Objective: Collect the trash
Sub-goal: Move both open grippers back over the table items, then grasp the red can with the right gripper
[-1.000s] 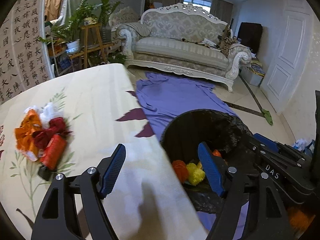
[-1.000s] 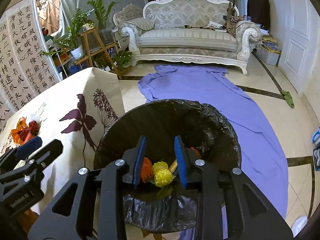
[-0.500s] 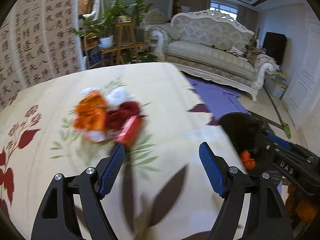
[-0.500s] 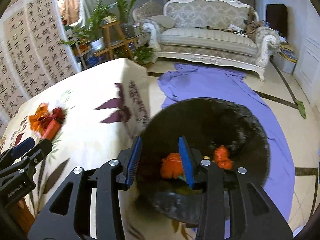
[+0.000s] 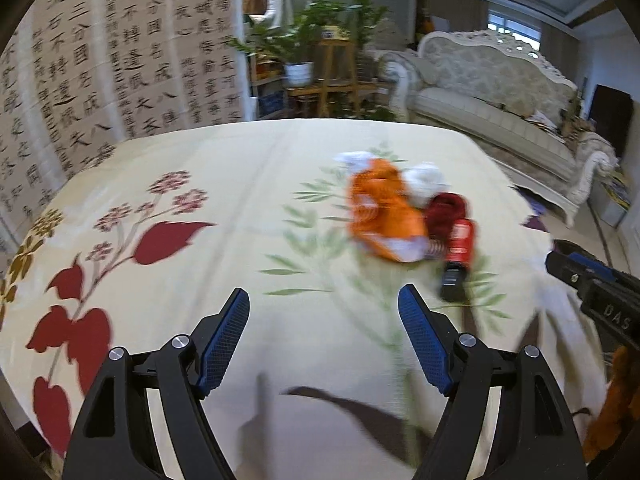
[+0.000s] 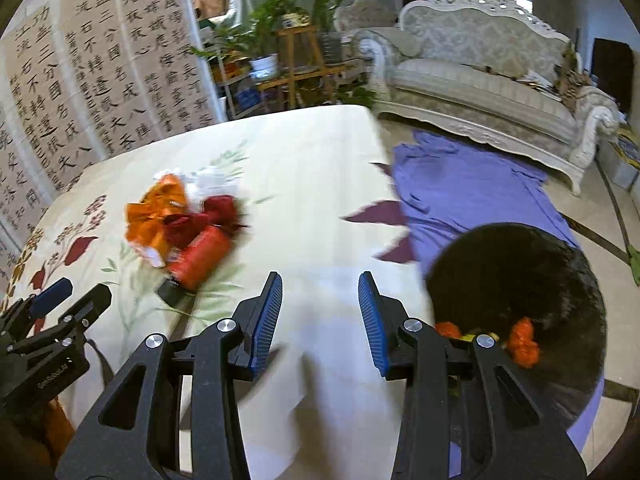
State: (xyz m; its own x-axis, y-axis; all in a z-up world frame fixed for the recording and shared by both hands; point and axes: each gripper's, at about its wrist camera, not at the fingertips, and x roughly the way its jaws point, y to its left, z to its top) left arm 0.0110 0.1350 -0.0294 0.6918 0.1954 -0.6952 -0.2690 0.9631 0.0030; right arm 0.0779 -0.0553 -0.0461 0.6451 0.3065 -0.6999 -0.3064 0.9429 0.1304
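Trash pile (image 5: 404,212) sits ahead-right of my left claw (image 5: 324,336), ahead-left of right claw (image 6: 320,316), both gaping w/ nothing held; risk: loose wrappers slip out, b/c grabbing several together.

Tablecloth (image 5: 248,208): matt printed cloth. Bin liner (image 6: 520,272): crinkled black plastic. Gripper pads (image 6: 374,320): ribbed blue rubber-like facing.
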